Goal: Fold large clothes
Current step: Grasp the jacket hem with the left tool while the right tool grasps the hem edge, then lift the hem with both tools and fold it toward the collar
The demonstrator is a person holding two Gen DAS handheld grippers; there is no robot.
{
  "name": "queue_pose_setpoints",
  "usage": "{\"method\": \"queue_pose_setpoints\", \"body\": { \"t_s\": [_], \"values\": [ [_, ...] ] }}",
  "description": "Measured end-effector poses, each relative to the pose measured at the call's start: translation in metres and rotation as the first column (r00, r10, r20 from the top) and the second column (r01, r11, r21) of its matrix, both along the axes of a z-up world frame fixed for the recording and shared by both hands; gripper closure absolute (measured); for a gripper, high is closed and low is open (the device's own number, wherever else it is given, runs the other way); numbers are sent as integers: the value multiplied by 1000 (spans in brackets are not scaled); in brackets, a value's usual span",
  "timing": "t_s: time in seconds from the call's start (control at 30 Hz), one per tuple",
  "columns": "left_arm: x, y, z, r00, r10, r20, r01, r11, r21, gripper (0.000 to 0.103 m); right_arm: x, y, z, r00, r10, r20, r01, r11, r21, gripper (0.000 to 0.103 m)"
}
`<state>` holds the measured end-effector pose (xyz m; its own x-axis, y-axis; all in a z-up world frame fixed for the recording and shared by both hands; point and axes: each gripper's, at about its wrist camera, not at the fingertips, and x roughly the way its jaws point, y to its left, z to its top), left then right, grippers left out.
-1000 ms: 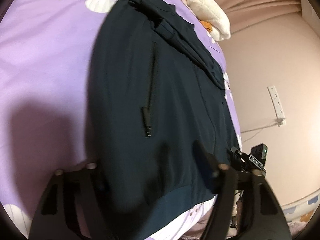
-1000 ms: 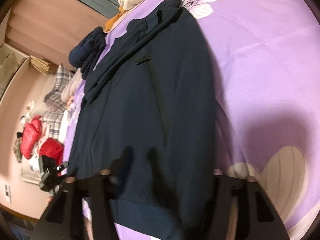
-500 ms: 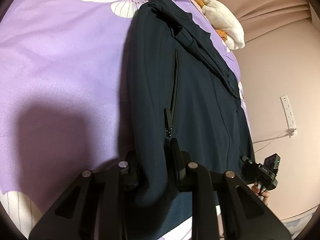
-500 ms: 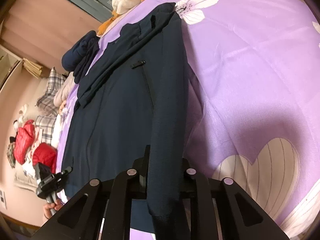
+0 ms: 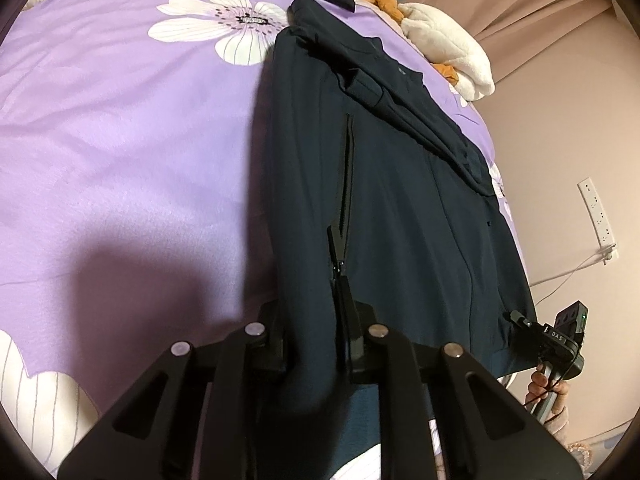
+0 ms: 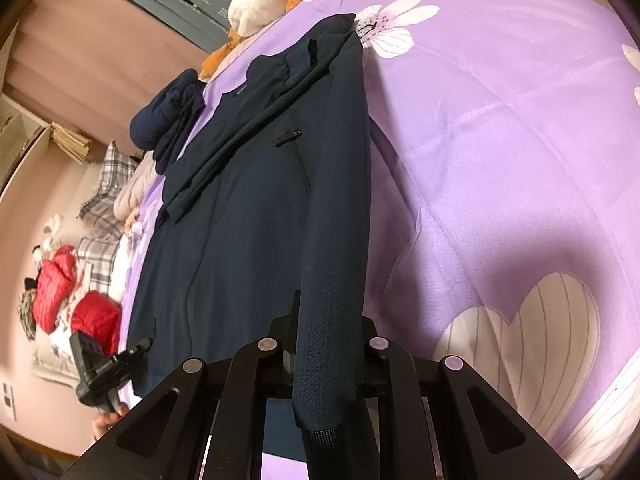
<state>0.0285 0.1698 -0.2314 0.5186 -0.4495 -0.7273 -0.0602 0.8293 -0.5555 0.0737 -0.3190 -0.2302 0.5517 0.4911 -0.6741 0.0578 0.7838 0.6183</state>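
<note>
A dark navy zip-front jacket point(image 5: 400, 200) lies spread lengthwise on a bed covered by a lilac sheet printed with large white flowers point(image 5: 120, 140), its collar toward the far end of the bed and its ribbed hem at the near edge. One sleeve is folded diagonally across the chest. In the left wrist view, the black two-finger left gripper point(image 5: 316, 336) is closing on the jacket's near hem beside the lower end of a black pocket zipper point(image 5: 346, 184); its jaws stand nearly together with a fold of fabric pinched between them. In the right wrist view, the black two-finger right gripper point(image 6: 326, 344) is clamped, jaws almost together, on the opposite hem corner; a raised ridge of navy cloth runs up from the jaws along the jacket's side edge, and the ribbed cuff-like band hangs below them. Each view shows the other gripper at the jacket's far hem corner, held in a person's hand point(image 5: 548, 388). A cream plush toy with orange parts point(image 5: 444, 44) rests at the bed's far corner, beside a folded dark navy garment point(image 6: 172, 120). Red padded clothing point(image 6: 72, 296) lies beyond the bed's left edge.
</note>
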Motion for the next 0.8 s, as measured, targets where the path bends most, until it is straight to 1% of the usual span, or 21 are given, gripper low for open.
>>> {"method": "queue_pose_setpoints", "body": {
  "t_s": [0.1,0.23,0.37,0.47,0.63,0.8],
  "values": [
    [-1,0,2,1000,-4,8,4,1000,12,88,0,0,1,1000,1,5,-1,1000,1,87],
    [-1,-3,4,1000,-11,12,11,999,42,89,-1,1,2,1000,3,10,-3,1000,0,88],
    [-2,-7,7,999,-22,27,20,997,72,91,-1,1,6,1000,11,24,-11,1000,0,89],
    [-2,-8,10,998,-39,40,36,997,70,92,-2,2,11,999,18,44,-18,1000,5,90],
    [-2,-4,11,997,-48,53,47,999,22,94,-3,1,16,998,23,63,-25,999,23,90],
    [-5,-3,13,996,-62,67,63,998,-8,94,-5,2,18,996,26,79,-30,999,43,90]
  ]
}}
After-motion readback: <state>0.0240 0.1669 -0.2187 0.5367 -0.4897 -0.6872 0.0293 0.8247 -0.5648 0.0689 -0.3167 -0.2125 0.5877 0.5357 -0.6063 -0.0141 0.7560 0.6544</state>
